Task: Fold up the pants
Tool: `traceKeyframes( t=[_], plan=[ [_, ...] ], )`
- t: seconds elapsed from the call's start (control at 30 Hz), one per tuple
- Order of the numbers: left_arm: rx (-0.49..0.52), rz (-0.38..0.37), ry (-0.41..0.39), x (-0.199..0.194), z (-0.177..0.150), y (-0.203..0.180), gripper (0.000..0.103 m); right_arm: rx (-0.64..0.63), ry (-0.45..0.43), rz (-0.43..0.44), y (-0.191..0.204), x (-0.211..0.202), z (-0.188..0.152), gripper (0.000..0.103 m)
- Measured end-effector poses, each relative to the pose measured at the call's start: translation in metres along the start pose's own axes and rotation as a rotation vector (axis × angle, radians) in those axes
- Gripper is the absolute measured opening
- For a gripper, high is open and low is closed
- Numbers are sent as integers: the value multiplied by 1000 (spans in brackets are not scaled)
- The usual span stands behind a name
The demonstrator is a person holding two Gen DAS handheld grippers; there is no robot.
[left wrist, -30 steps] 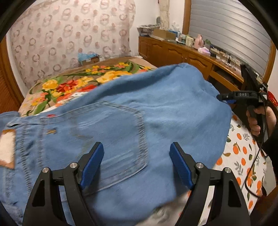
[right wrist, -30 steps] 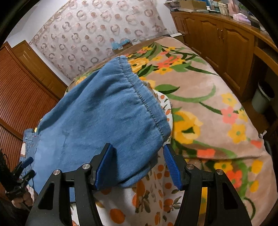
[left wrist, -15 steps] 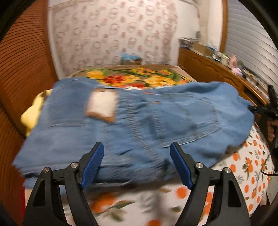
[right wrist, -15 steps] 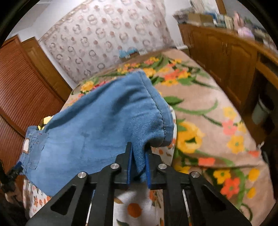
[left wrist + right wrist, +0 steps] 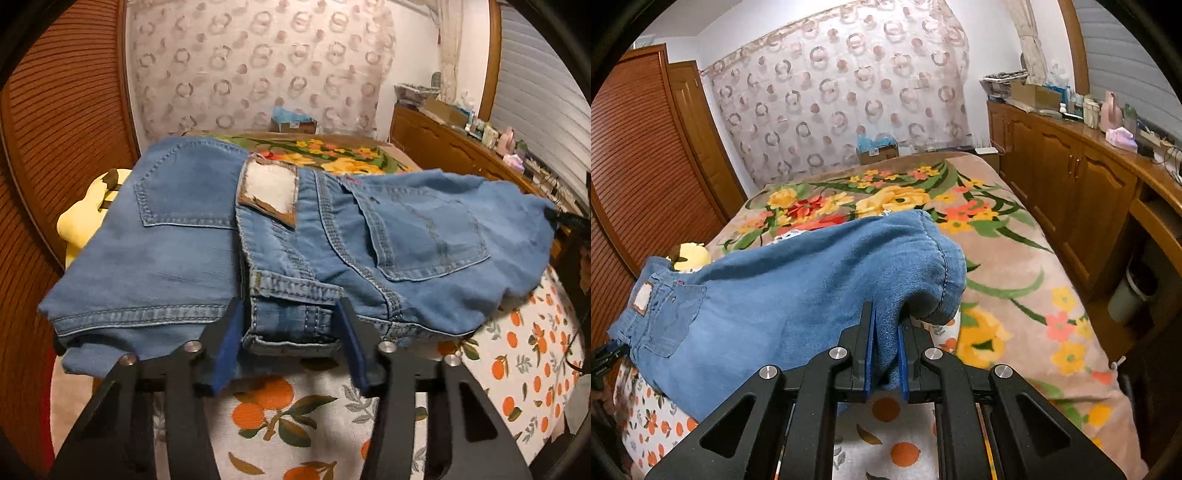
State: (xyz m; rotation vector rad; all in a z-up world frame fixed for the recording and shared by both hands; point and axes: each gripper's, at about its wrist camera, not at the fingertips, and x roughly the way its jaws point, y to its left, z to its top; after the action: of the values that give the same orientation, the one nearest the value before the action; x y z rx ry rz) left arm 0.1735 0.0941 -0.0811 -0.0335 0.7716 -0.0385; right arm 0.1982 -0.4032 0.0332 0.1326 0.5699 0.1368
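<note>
Denim jeans (image 5: pixel 798 291) had just been clamped lower-centre by the right gripper (image 5: pixel 885 354); the half-closed left gripper (image 5: pixel 290 332) bracketed the waistband (image 5: pixel 295 288), readying a fold.

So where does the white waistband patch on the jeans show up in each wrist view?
Left wrist: the waistband patch sits upper centre, on the jeans just beyond the open left gripper.
Right wrist: the waistband patch is small at the far left edge, while the right gripper clamps the leg end.
Shared landmark: the yellow plush toy beside the waistband.
</note>
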Motion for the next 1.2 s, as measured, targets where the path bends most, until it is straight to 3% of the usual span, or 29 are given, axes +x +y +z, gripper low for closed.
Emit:
traceKeyframes(
  t=[0.2,0.5,0.87,1.0,1.2],
  plan=[
    [-9,-14,-28,-7,5,1,12,-30,-10,-17,3,-6,4,10],
    [6,-12,-153,-59,25,-4,9,-86,-81,-22,17,-46,-2,10],
    [-15,-35,-229,-123,-5,15,7,-110,-124,-5,23,-110,-46,10],
    [-41,-36,-212,-139,-28,29,7,-96,-102,23,17,-128,-69,10],
    [-23,-41,-112,-116,-55,26,7,-49,-16,39,3,-124,-109,10]
  ],
)
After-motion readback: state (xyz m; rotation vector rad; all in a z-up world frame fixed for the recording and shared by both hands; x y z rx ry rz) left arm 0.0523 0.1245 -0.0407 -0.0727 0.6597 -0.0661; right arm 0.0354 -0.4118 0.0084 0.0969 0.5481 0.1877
